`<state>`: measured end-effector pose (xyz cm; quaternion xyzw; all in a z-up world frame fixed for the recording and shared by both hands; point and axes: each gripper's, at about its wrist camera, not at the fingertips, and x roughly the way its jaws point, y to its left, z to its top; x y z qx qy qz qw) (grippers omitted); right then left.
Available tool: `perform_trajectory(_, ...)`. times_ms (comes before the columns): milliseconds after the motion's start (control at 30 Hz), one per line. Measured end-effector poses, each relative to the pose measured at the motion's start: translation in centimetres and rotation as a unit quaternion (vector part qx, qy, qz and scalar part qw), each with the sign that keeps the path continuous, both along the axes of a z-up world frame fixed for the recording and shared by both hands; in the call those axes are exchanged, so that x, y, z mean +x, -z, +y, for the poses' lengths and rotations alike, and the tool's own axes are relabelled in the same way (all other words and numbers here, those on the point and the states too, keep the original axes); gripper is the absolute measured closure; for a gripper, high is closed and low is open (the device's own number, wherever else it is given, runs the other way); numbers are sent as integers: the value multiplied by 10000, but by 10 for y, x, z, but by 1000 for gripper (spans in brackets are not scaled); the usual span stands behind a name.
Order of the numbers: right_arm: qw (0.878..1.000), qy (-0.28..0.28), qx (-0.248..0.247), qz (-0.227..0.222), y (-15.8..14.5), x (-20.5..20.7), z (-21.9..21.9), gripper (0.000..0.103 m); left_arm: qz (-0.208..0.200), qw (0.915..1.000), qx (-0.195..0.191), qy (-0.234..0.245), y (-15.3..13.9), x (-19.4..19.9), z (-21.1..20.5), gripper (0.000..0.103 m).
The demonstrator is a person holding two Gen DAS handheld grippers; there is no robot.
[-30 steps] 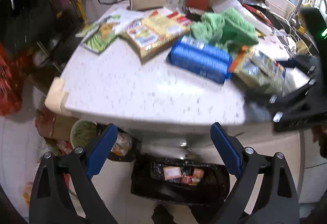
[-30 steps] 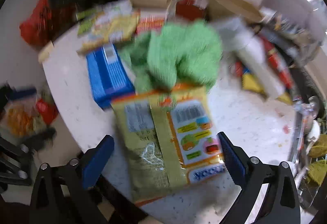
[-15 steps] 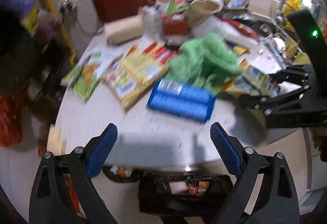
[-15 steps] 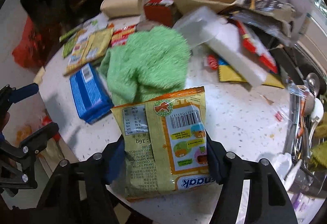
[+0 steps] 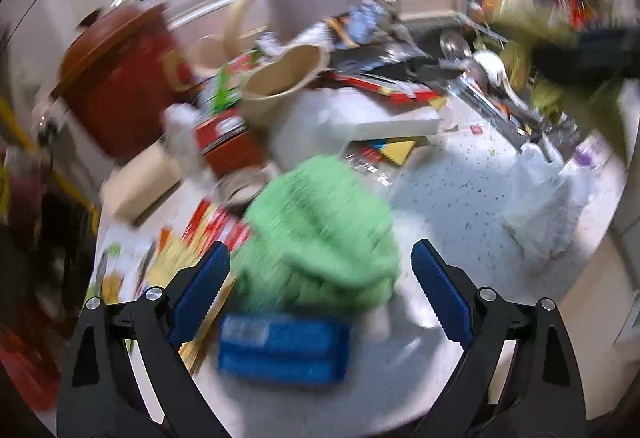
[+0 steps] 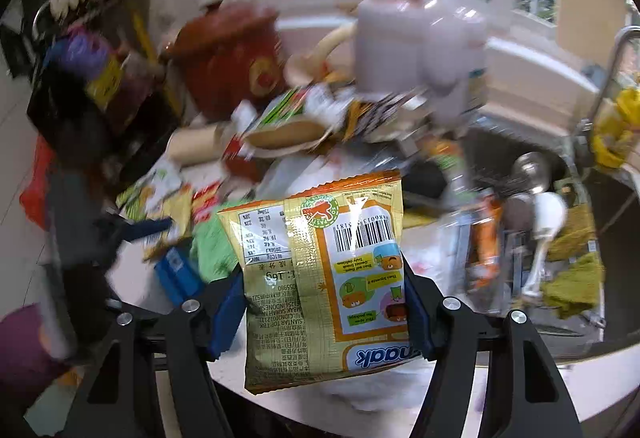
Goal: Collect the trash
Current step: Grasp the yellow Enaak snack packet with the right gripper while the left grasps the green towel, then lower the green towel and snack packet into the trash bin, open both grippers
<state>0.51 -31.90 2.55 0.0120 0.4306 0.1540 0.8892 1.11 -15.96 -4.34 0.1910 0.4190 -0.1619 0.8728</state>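
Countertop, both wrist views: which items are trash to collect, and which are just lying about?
Trash:
- snack packet, clamped in the right tool
- blue wrapper, below the open left tool
- flat yellow-red packets

Lying about:
- green cloth
- red pot
- beige bowl
- white plastic bag

The left wrist camera looks forward and down between its spread fingers (image 5: 198, 288), close over the counter (image 5: 460, 194), with the green cloth (image 5: 320, 234) just ahead. The right wrist camera faces the window from the counter's near edge, a snack packet (image 6: 324, 278) filling its foreground. Both views share the cloth, red pot (image 5: 116, 78) and sink (image 6: 540, 198).
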Motion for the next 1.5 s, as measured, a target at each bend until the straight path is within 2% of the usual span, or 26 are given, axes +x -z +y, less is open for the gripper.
perform_trajectory(100, 9996, 247, 58, -108, -16, -12, -28, 37, 135, 9990, 427, 86, 15, 22, -26, 13)
perform_trajectory(167, 9992, 371, 112, -101, -17, -16, -39, 37, 345, 9974, 616, -117, 27, 42, -33, 13)
perform_trajectory(200, 9990, 432, 108, -99, -17, -20, -44, 37, 447, 9964, 653, -289, 32, 51, -33, 26)
perform_trajectory(233, 9988, 470, 96, -99, -16, -22, -48, 37, 551, 9956, 613, -439, 36, 59, -30, 47)
perform_trajectory(267, 9987, 506, 71, -93, -15, -25, -52, 37, 800, 9952, 133, -545, 34, 66, -22, 73)
perform_trajectory(300, 9985, 531, 50, -88, -14, -26, -51, 37, 847, 9940, -25, -686, 30, 68, -17, 77)
perform_trajectory(367, 9982, 588, 27, -67, -10, -31, -54, 37, 903, 9909, -401, -910, 17, 67, -6, 79)
perform_trajectory(433, 9983, 578, 18, -41, -6, -35, -54, 37, 720, 9910, -600, -953, -1, 59, 2, 79)
perform_trajectory(533, 9990, 434, 34, -74, -4, -41, -44, 37, 258, 9913, -883, -938, -45, 25, 16, 79)
perform_trajectory(667, 9996, 24, 153, -215, 0, -61, -15, 37, -121, 9889, -1073, -1019, -77, -29, 35, 79)
perform_trajectory(733, 9992, -171, 275, -224, 5, -75, 0, 37, -203, 9881, -1030, -1122, -81, -59, 45, 79)
perform_trajectory(833, 9981, -418, 425, -154, 18, -103, 22, 37, -123, 9859, -1033, -1310, -71, -112, 66, 78)
perform_trajectory(933, 9976, -617, 308, -75, 35, -139, 47, 37, 73, 9848, -945, -1454, -48, -163, 89, 78)
perform_trajectory(1033, 9974, -624, 300, 216, 64, -173, 70, 37, 474, 9837, -928, -1467, -4, -191, 104, 78)
perform_trajectory(1233, 9934, -97, 279, 1105, 166, -211, 108, 37, 1340, 9795, -779, -1287, 118, -219, 118, 78)
perform_trajectory(1300, 9903, 164, 255, 1354, 210, -220, 118, 37, 1461, 9788, -724, -1240, 152, -221, 120, 78)
perform_trajectory(1433, 9833, 580, 244, 1705, 275, -231, 129, 37, 1580, 9812, -382, -1043, 213, -229, 121, 77)
perform_trajectory(1467, 9817, 665, 218, 1769, 290, -234, 131, 36, 1602, 9810, -368, -1027, 223, -229, 122, 75)
perform_trajectory(1500, 9806, 721, 196, 1811, 300, -234, 133, 36, 1640, 9804, -339, -1038, 235, -230, 124, 70)
